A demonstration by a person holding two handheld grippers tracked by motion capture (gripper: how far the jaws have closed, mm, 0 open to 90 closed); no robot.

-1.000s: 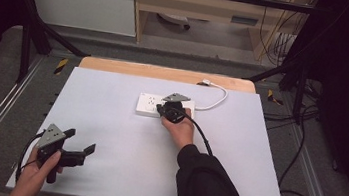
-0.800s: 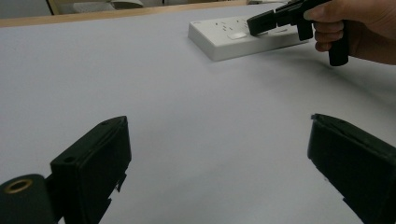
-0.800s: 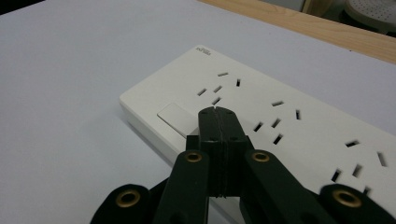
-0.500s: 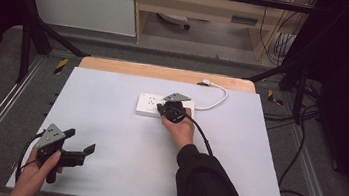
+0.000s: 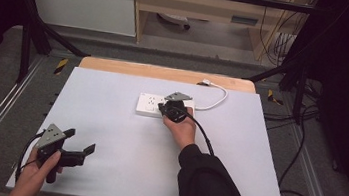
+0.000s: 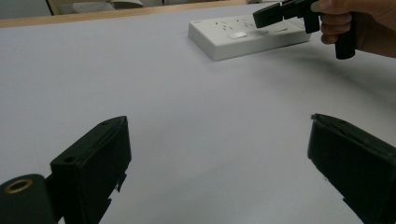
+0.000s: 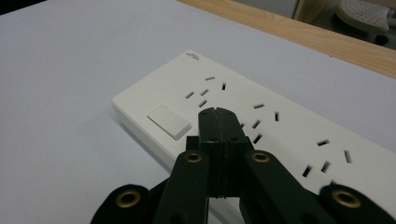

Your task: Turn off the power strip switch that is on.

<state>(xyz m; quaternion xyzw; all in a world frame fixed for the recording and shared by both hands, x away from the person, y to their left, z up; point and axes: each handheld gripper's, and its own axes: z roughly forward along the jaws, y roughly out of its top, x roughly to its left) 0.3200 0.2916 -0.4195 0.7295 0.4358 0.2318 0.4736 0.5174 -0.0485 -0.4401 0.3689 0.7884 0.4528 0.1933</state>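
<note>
Power strip [image 5: 161, 105] lying flat on table [image 5: 110, 110], toward far middle, long side across; white cord [image 5: 215, 100] running off right end to far table edge. Rocker switch [image 7: 169, 122] at strip's left end, sockets to its right. Right gripper [image 7: 219, 122] over strip, jaws pressed fully together, nothing between them, tips hovering just beside switch, above socket slots; contact with strip surface hard to tell. Probably lining up to press switch.

Risks, judged from this pose:
- Tips aimed slightly right of switch, so straight push down likely lands on bare casing or socket slots, not rocker; no toggle.
- Closed tips narrow enough to catch in a slot; snag or scrape possible.
- Strip loose on smooth table, nothing pinning it; angled push could slide or spin it, cord tugging it back.
- Push on wrong half of rocker: no click.
- Hard press near strip edge could tip it up.

Left gripper [image 5: 63, 147] well apart at near left table corner, jaws wide open, empty, resting low over table; too far off to brace strip if it skids.
</note>
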